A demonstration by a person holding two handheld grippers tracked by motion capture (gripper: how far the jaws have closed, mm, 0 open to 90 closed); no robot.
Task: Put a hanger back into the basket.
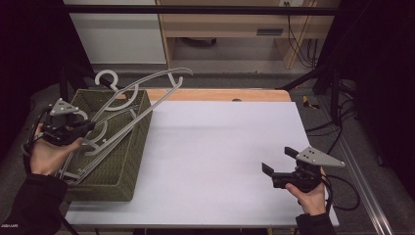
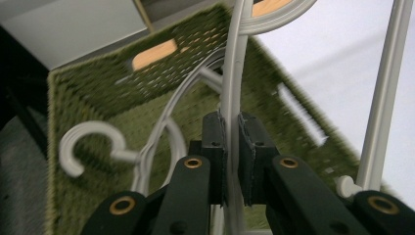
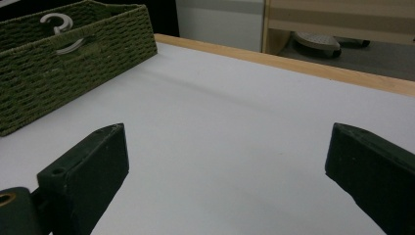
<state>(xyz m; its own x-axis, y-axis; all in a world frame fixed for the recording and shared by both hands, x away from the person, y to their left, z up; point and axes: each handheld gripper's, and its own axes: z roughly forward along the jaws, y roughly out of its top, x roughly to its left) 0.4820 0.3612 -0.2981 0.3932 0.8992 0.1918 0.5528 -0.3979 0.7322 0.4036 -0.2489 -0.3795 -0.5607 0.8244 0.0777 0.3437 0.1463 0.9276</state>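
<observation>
A white plastic hanger (image 2: pixel 234 73) is being pinched by the left gripper (image 2: pixel 232 147), rising toward twelve o'clock over the green wicker basket (image 1: pixel 128 161). The right gripper (image 3: pixel 230 166) is being held wide open above the tabletop (image 1: pixel 220 147).

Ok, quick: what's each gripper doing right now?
Left gripper: shut on a white plastic hanger over the green woven basket.
Right gripper: open, holding nothing, above the table.
</observation>
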